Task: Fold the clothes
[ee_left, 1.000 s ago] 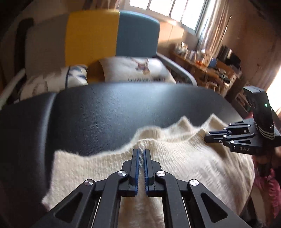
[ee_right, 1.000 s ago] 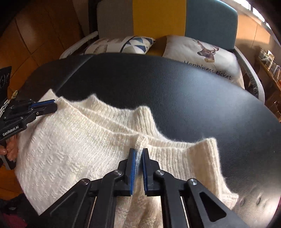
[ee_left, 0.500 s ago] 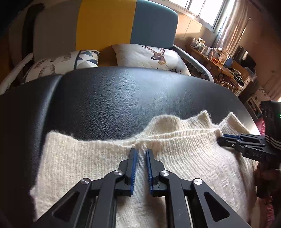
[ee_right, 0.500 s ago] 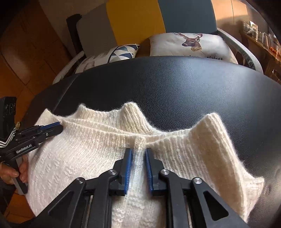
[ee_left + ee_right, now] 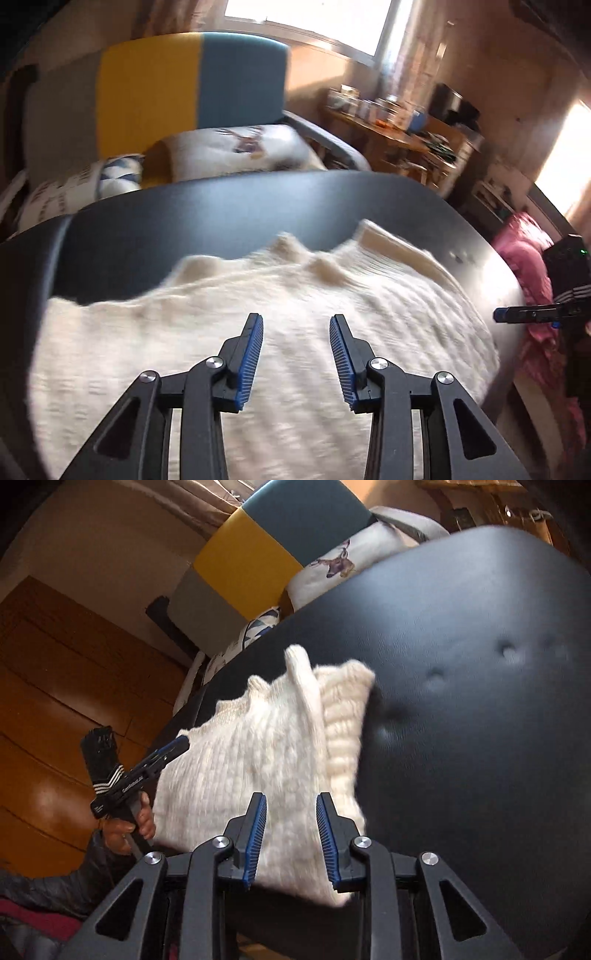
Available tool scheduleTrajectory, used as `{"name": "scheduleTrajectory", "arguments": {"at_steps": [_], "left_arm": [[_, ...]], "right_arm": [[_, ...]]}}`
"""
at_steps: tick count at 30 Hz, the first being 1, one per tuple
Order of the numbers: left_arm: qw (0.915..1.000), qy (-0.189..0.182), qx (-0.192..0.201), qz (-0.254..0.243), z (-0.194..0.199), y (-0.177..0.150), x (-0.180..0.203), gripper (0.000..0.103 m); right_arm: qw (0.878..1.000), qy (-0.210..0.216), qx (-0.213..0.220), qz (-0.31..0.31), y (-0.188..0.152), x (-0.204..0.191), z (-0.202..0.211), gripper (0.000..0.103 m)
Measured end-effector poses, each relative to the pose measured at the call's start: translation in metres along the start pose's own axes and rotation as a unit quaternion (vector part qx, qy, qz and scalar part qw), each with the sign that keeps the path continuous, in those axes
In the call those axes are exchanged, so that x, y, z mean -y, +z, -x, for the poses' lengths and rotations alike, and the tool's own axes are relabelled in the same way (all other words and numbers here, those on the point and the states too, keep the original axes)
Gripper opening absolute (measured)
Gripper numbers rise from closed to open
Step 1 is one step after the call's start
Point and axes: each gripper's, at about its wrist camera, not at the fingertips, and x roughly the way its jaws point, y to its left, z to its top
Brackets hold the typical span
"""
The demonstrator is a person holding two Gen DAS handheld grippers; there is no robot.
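Both hand-held grippers wide open above a cream sweater on a black table.

The left hand-held gripper [image 5: 296, 352] has its blue-padded fingers [image 5: 251, 360] spread far apart, gripping nothing, with the sweater [image 5: 258, 295] spread flat just beneath and ahead of them. The right hand-held gripper [image 5: 291, 836] is likewise spread open and empty, its fingers over the sweater's near edge; whether they touch the knit cannot be told. From the right wrist view, a hand [image 5: 127, 827] grips the left tool's handle off to the left, its tip by the sweater's side edge. Beyond the sweater the table [image 5: 221, 210] runs on bare, and past it stand cushions [image 5: 236, 151] and a yellow-and-blue chair [image 5: 192, 81].
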Motion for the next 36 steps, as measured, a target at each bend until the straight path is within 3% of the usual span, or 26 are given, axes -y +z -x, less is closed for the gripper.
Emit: {"name": "scheduleTrajectory", "arguments": {"at_steps": [8, 10, 15, 18, 21, 23, 24, 25, 27, 28, 33, 36], "left_arm": [[0.9958, -0.046, -0.016, -0.077, -0.018, 0.01, 0.065, 0.038], [0.9932, -0.063, -0.017, -0.097, -0.02, 0.015, 0.076, 0.038], [0.9891, -0.074, -0.042, -0.121, -0.038, 0.023, 0.09, 0.038], [0.9897, -0.059, -0.057, -0.117, -0.05, 0.022, 0.087, 0.038], [0.9885, -0.054, -0.086, -0.112, -0.065, 0.018, 0.081, 0.038], [0.9845, -0.053, -0.102, -0.132, -0.072, 0.008, 0.085, 0.039], [0.9821, -0.053, -0.104, -0.148, -0.073, 0.003, 0.088, 0.04], [0.9793, -0.053, -0.105, -0.165, -0.073, -0.002, 0.092, 0.04], [0.9737, -0.069, -0.118, -0.182, -0.069, -0.007, 0.095, 0.04], [0.9721, -0.082, -0.125, -0.181, -0.067, -0.009, 0.094, 0.04], [0.9743, -0.102, -0.126, -0.156, -0.064, -0.007, 0.089, 0.04], [0.977, -0.138, -0.126, -0.103, -0.059, 0.008, 0.077, 0.04]], "right_arm": [[0.995, 0.094, -0.041, -0.017, -0.009, 0.029, -0.023, 0.031], [0.995, 0.086, -0.047, -0.006, 0.0, 0.031, -0.031, 0.031], [0.992, 0.113, -0.058, 0.007, 0.025, 0.034, -0.047, 0.032], [0.974, 0.176, -0.144, 0.015, 0.026, 0.028, -0.068, 0.032], [0.941, 0.232, -0.244, 0.037, 0.012, 0.01, -0.084, 0.032], [0.926, 0.245, -0.283, 0.053, 0.005, -0.001, -0.089, 0.032], [0.918, 0.247, -0.303, 0.061, 0.001, -0.006, -0.091, 0.032], [0.915, 0.217, -0.332, 0.069, -0.006, -0.004, -0.096, 0.032], [0.906, 0.153, -0.388, 0.071, -0.025, 0.008, -0.105, 0.01], [0.904, 0.15, -0.394, 0.07, -0.033, 0.015, -0.098, 0.008], [0.924, 0.133, -0.349, 0.087, -0.041, 0.009, -0.081, 0.009], [0.942, 0.129, -0.301, 0.077, -0.04, 0.009, -0.06, 0.028]]}}
